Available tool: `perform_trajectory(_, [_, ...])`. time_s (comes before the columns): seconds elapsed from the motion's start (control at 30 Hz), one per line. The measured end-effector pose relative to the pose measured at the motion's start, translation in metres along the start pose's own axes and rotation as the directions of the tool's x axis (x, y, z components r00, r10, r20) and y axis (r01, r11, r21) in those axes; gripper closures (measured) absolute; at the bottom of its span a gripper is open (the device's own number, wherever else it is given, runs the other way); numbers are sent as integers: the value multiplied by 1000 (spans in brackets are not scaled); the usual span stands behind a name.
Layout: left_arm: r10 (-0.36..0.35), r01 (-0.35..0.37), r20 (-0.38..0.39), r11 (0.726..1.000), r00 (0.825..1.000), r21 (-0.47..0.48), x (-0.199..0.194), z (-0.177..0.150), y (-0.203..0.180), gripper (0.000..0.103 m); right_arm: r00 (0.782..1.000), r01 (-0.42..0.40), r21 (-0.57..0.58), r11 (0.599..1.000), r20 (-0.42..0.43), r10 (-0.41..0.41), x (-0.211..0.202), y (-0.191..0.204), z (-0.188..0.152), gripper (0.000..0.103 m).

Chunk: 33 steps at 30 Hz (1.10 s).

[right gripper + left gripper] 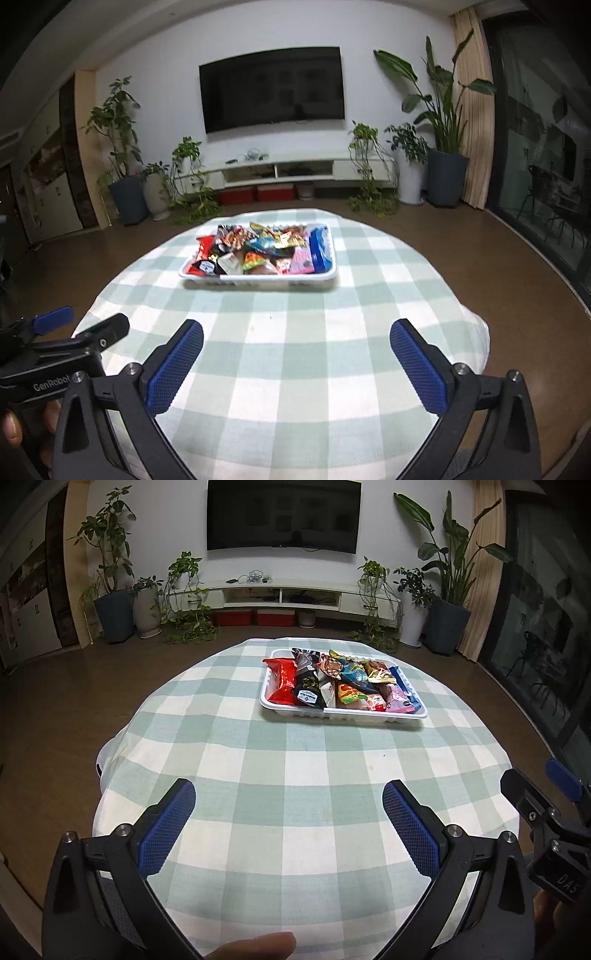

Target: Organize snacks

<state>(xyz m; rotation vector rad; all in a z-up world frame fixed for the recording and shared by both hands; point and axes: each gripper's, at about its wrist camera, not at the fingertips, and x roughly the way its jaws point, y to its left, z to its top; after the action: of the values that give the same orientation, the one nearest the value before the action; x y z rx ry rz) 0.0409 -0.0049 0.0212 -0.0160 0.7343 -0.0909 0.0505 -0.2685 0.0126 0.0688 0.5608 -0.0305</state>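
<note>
Left gripper [288, 801] jaws apart, bare checked cloth [258, 768], snack tray [343, 713] beyond

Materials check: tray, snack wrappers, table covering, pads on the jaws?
White tray: looks like thin moulded plastic, matte, with a rolled rim and ribbed sides.
Snack wrappers: glossy film or foil, judging by crinkles and highlights.
Tablecloth: woven fabric, matte green-and-white check, draping over the edge.
Pads: blue, knurled texture, probably rubber or soft plastic.
</note>
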Motion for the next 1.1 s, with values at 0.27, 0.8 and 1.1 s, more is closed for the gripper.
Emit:
perform_trajectory(0.27, [8, -8, -17, 1000, 1000, 5, 7, -5, 3, 0, 1000, 9, 3, 1000, -24, -9, 2, 0, -5, 0])
perform_trajectory(0.8, [7, -7, -35, 1000, 999, 4, 14, -9, 6, 0, 999, 6, -3, 1000, -52, -6, 7, 3, -12, 0])
perform_trajectory(1.1, [8, -7, -35, 1000, 999, 3, 14, -11, 6, 0, 998, 6, -2, 1000, -58, -6, 6, 4, -12, 0])
